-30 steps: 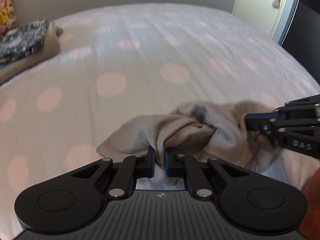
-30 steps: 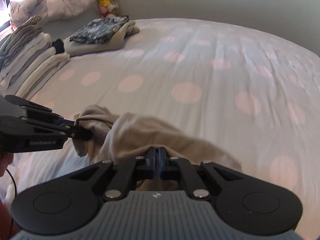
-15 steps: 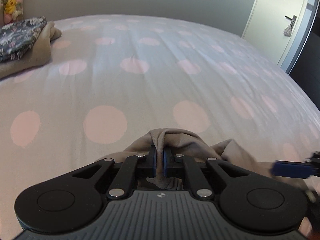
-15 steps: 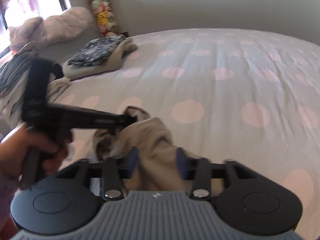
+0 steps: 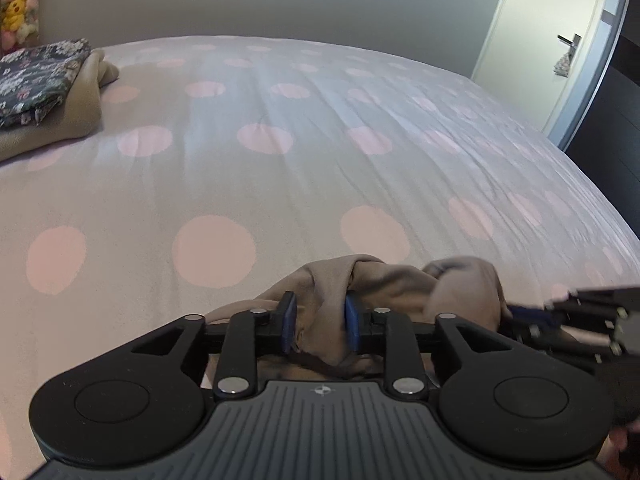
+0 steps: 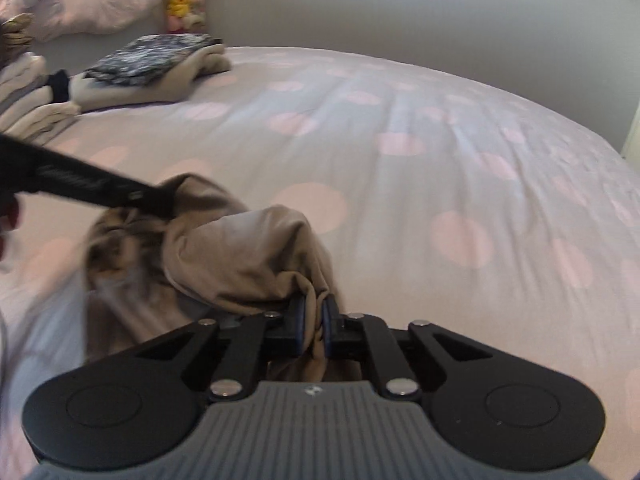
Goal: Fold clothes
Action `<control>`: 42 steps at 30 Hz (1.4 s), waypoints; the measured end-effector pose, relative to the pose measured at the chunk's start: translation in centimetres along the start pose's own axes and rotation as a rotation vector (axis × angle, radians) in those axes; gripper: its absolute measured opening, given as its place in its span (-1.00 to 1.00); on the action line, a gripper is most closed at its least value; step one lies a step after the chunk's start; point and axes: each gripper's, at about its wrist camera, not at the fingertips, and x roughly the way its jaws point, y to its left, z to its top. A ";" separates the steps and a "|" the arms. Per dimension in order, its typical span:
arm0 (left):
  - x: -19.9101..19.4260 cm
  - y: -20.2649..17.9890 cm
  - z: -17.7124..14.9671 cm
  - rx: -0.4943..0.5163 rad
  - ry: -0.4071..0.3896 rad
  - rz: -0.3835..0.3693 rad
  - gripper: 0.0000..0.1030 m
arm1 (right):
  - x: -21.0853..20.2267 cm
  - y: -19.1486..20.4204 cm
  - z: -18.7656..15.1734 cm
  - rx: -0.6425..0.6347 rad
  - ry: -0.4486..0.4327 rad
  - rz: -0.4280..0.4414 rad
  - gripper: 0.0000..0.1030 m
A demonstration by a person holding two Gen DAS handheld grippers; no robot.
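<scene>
Beige garment [image 6: 240, 256] bunched on dotted bedsheet [image 5: 320, 160], long axis strung left-right between grippers; crumpled, unfolded; left gripper [image 5: 320, 322] parted, fabric loose between pads; right gripper [image 6: 313, 328] pinching garment edge.

Nothing readable here. The left gripper [image 6: 160, 200], seen from the right wrist, carries pale lettering along its black arm, but it's smeared by blur and can't be made out. Each camera's own grey gripper body [image 5: 322, 390] shows only a small round emblem, no words or numbers.
</scene>
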 end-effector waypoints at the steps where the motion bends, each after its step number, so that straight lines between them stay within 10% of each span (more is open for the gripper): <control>1: 0.0 -0.3 -0.1 0.018 -0.002 -0.003 -0.22 | 0.4 -0.7 0.0 0.023 0.003 -0.014 -0.83; 3: -0.1 -1.2 -0.4 0.074 -0.014 -0.011 0.10 | 1.0 -2.0 0.0 0.071 0.007 -0.042 -0.83; 14: 1.2 -3.6 -2.4 0.291 -0.005 0.095 0.12 | -1.6 -5.6 -0.2 0.193 -0.084 -0.175 -0.45; 22: 1.4 -4.3 -2.5 0.391 -0.058 0.205 0.26 | -2.6 -2.5 0.0 0.110 -0.142 0.038 -0.37; 31: 2.9 -0.9 -2.4 0.323 -0.028 0.319 0.24 | -0.7 -3.7 -0.3 0.100 -0.129 -0.080 -0.14; 34: 2.9 0.3 -2.1 0.224 -0.008 0.238 -0.40 | 0.6 -4.4 -0.4 0.141 -0.081 -0.047 -0.37; 36: 2.9 1.0 -1.9 0.161 0.004 0.186 -0.80 | 1.0 -4.3 -0.5 0.145 -0.069 -0.041 -0.93; 42: 0.0 2.0 -0.8 0.057 -0.063 0.190 -0.92 | -1.1 -5.0 0.1 0.194 -0.181 -0.145 -0.93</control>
